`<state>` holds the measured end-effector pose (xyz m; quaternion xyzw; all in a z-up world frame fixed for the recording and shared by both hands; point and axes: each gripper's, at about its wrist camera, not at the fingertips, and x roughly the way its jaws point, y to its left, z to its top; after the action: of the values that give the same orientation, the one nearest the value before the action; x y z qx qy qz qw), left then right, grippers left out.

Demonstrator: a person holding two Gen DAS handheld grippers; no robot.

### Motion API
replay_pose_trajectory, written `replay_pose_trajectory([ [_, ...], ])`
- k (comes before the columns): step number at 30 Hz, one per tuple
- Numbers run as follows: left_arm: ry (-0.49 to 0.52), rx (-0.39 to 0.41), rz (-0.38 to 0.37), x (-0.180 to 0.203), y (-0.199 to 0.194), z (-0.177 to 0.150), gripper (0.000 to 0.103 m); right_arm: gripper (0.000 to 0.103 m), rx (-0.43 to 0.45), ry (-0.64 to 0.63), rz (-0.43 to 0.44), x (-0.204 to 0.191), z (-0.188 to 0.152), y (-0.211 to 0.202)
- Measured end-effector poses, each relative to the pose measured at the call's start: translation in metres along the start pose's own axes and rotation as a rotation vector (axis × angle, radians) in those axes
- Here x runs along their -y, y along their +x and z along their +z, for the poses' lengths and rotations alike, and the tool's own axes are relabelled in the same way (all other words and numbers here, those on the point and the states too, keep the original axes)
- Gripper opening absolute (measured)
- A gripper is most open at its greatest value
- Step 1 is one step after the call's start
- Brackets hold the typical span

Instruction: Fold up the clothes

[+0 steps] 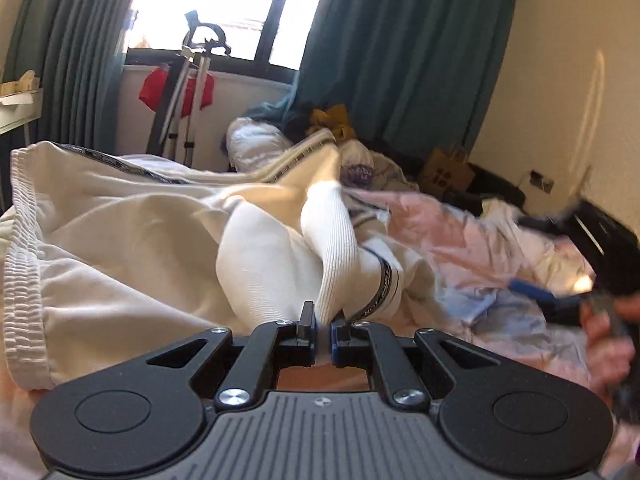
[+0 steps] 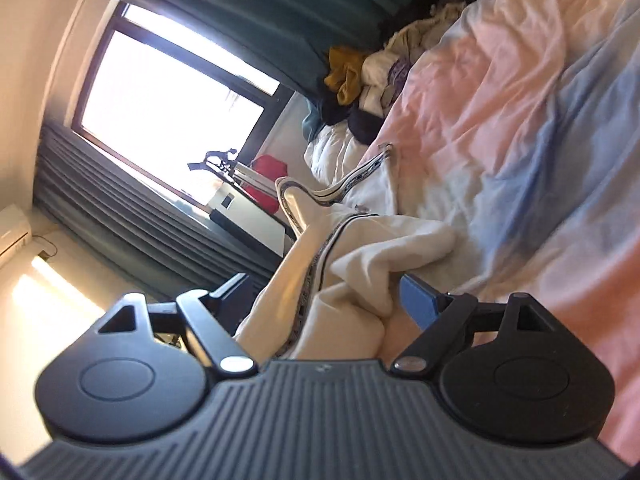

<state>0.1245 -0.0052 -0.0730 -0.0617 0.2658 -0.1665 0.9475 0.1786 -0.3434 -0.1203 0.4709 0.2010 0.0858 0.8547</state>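
On the bed, cream sweatpants [image 1: 120, 220] with a ribbed elastic waistband and dark printed side tape lay crumpled over a wrinkled pink-and-blue sheet [image 1: 460, 240]. Left gripper [image 1: 323, 330] was pinched tight on a ribbed white cuff. Right gripper [image 2: 320, 300], view tilted sideways, was spread wide, soft cream fabric bunched between its fingers, touching the blue pad [image 2: 418, 300]. Teal curtains [image 1: 400, 60] hung behind.

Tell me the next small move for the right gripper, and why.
Probably shut the right gripper on the white trousers: its fingers stand wide apart with cloth bunched between them, while the left gripper already pinches the ribbed cuff. Both ends are needed to fold.
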Motion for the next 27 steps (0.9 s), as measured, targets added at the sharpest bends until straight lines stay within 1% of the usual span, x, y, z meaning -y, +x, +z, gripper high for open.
replay_pose_trajectory([
  [2, 0.055, -0.03, -0.008, 0.009, 0.006, -0.008, 0.007, 0.084, -0.034, -0.019, -0.003, -0.007, 0.003, 0.023],
  [4, 0.118, -0.06, -0.02, 0.019, 0.013, -0.017, 0.007, 0.084, -0.099, -0.053, 0.012, -0.019, 0.006, 0.052],
  [8, 0.187, -0.109, -0.056, 0.032, 0.031, -0.031, 0.007, 0.084, -0.17, -0.207, -0.002, -0.052, 0.009, 0.105],
  [11, 0.177, -0.132, -0.071, 0.032, 0.043, -0.04, 0.007, 0.084, -0.229, -0.253, -0.035, -0.064, 0.017, 0.156],
  [12, 0.165, -0.14, -0.076, 0.03, 0.047, -0.041, 0.007, 0.082, -0.246, -0.266, -0.049, -0.067, 0.019, 0.173],
  [13, 0.156, -0.146, -0.082, 0.027, 0.051, -0.042, 0.007, 0.078, -0.26, -0.281, -0.062, -0.069, 0.02, 0.191],
  [15, 0.143, -0.148, -0.099, 0.022, 0.056, -0.042, 0.007, 0.077, -0.29, -0.3, -0.092, -0.07, 0.021, 0.222],
  [17, 0.125, -0.147, -0.12, 0.018, 0.059, -0.041, 0.007, 0.072, -0.32, -0.325, -0.134, -0.068, 0.017, 0.253],
  [18, 0.12, -0.145, -0.129, 0.016, 0.06, -0.04, 0.007, 0.065, -0.324, -0.357, -0.162, -0.068, 0.014, 0.264],
  [19, 0.122, -0.144, -0.138, 0.015, 0.062, -0.04, 0.007, 0.047, -0.326, -0.39, -0.188, -0.069, 0.012, 0.272],
  [20, 0.126, -0.143, -0.146, 0.014, 0.063, -0.04, 0.007, 0.034, -0.321, -0.417, -0.211, -0.07, 0.01, 0.277],
  [21, 0.127, -0.143, -0.154, 0.014, 0.064, -0.041, 0.007, 0.018, -0.317, -0.424, -0.225, -0.069, 0.009, 0.279],
  [22, 0.123, -0.144, -0.163, 0.013, 0.065, -0.04, 0.007, 0.013, -0.309, -0.412, -0.227, -0.066, 0.01, 0.277],
  [24, 0.114, -0.14, -0.175, 0.01, 0.066, -0.039, 0.007, 0.007, -0.264, -0.384, -0.238, -0.063, 0.016, 0.264],
  [27, 0.095, -0.122, -0.189, 0.008, 0.062, -0.036, 0.007, 0.006, -0.144, -0.358, -0.241, -0.063, 0.039, 0.223],
])
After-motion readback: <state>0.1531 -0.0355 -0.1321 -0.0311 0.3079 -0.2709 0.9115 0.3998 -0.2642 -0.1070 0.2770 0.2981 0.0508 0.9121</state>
